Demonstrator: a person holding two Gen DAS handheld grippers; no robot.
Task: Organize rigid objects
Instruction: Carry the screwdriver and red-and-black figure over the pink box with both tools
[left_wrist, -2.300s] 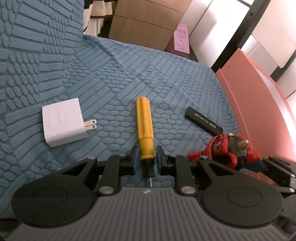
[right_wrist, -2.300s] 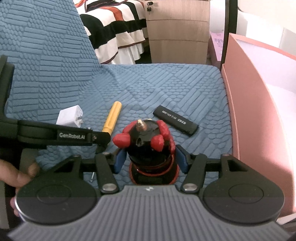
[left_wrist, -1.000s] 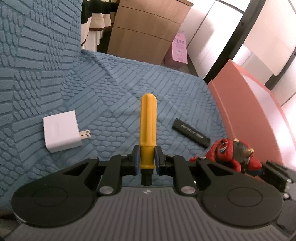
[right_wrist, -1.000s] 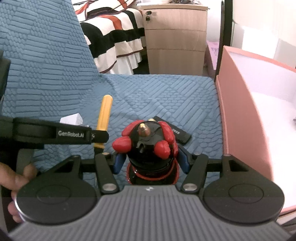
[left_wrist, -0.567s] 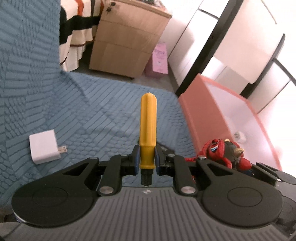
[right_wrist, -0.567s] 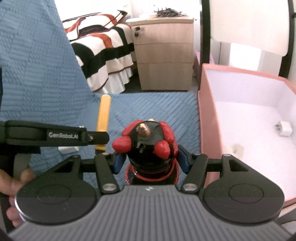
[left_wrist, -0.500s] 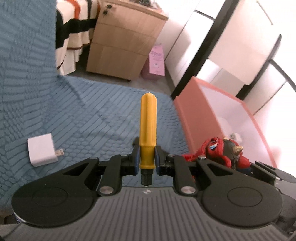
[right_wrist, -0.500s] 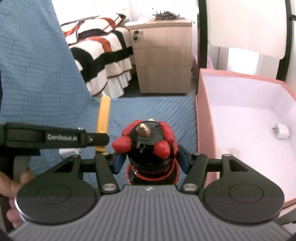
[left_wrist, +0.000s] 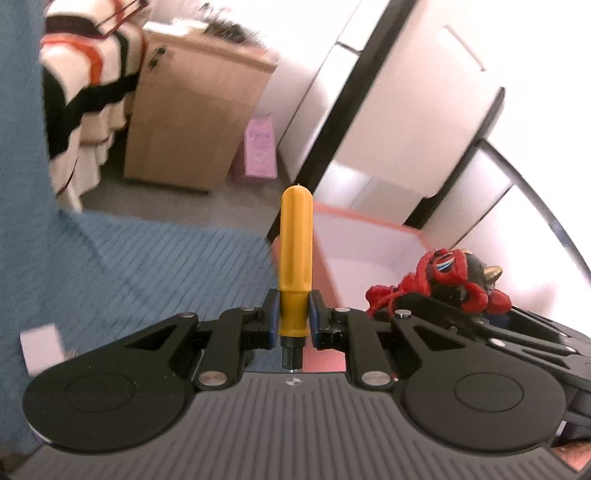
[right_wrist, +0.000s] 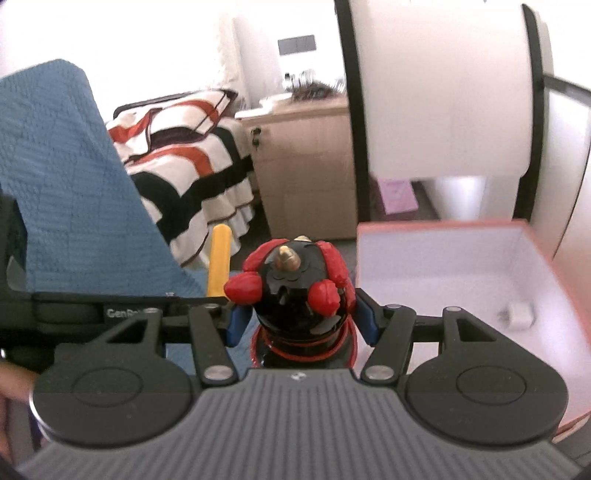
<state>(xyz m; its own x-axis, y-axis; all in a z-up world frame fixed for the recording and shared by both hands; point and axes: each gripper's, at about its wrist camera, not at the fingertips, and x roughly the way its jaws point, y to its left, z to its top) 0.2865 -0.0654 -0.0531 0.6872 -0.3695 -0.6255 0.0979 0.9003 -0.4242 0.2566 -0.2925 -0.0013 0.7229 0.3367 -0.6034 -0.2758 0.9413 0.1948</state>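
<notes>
My left gripper (left_wrist: 293, 317) is shut on a yellow-handled screwdriver (left_wrist: 295, 254), handle pointing forward, held in the air over the blue sofa's edge. My right gripper (right_wrist: 297, 317) is shut on a black and red toy figure (right_wrist: 291, 288), held up beside the pink box (right_wrist: 554, 266). The toy figure also shows in the left wrist view (left_wrist: 450, 280), and the screwdriver in the right wrist view (right_wrist: 219, 258). The pink box (left_wrist: 369, 240) lies ahead of the left gripper.
A white charger plug (left_wrist: 40, 347) lies on the blue sofa cover (left_wrist: 129, 266). A small white object (right_wrist: 519, 314) lies inside the pink box. A wooden cabinet (right_wrist: 306, 173) and a striped bed (right_wrist: 184, 155) stand behind.
Both grippers have risen off the sofa with their objects and swung right toward the pink box. The black stick on the sofa has dropped out of view.
</notes>
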